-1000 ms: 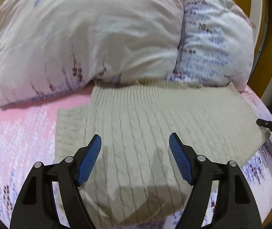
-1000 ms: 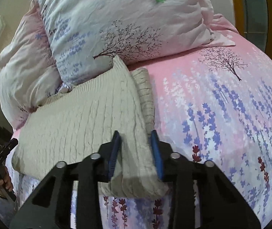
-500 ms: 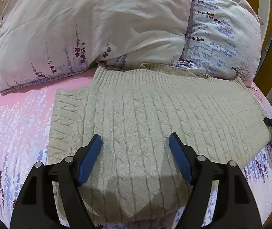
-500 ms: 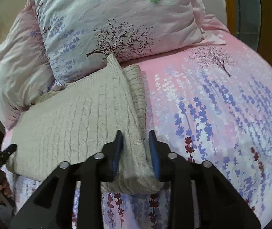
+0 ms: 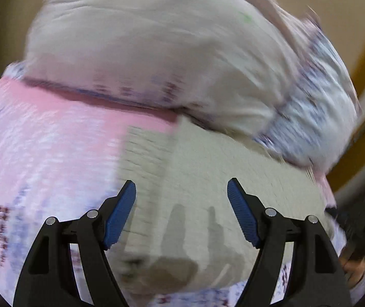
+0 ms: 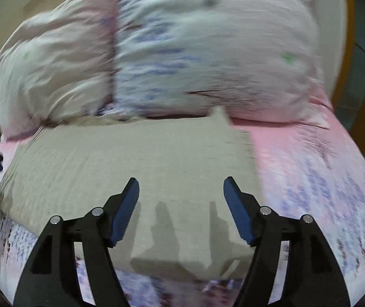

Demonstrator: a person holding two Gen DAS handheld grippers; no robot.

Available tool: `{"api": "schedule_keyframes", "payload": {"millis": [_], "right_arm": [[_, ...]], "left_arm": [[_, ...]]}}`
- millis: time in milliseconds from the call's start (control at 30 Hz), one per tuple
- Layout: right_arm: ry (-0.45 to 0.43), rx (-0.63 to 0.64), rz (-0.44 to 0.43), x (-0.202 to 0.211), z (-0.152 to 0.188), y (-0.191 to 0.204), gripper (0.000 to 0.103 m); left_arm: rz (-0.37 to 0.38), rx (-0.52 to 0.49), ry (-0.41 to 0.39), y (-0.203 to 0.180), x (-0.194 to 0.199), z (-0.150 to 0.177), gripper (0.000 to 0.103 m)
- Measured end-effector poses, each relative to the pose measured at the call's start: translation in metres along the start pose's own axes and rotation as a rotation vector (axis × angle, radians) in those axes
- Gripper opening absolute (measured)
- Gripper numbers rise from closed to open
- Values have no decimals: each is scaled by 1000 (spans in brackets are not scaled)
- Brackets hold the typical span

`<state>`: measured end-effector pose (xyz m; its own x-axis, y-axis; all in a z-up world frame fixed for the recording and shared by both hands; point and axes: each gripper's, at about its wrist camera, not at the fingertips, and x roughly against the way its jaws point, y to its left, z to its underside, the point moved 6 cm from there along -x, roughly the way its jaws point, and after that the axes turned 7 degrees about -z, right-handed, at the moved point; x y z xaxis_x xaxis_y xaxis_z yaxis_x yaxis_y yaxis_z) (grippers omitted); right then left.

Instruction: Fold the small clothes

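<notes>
We see the beige knit sweater (image 6: pixel 136 158) folded flat on the bed (image 6: pixel 323 179); our left gripper (image 5: pixel 181 192) gapes wide, right gripper (image 6: pixel 181 189) is opening, both empty.

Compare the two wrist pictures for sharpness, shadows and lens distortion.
Left wrist view: motion blur smears the pillows and beige sweater; gripper fingers sharp. Right wrist view: same blur; finger shadows fall on the sweater. Both: fisheye bends the bed.
</notes>
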<state>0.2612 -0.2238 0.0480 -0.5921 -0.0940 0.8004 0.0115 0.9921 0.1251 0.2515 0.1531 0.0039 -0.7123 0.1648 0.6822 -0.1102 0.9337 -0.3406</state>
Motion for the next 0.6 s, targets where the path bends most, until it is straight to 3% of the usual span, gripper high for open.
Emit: {"api": "schedule_keyframes", "payload": {"millis": [100,300,400,600], "right_arm": [[29,29,-30,-18,-2,24,69],[78,76,-30,-48,-3,57,74],[102,99,-4,-57,2,61,80],[105,104,-2,-59,3,60,83]], "left_arm": [[17,87,42,26,-3,-4,75],[67,128,149,39,-18,3,75],[99,124,182,34,-23,10,75],[95,50,187,13,-35,11,75]]}}
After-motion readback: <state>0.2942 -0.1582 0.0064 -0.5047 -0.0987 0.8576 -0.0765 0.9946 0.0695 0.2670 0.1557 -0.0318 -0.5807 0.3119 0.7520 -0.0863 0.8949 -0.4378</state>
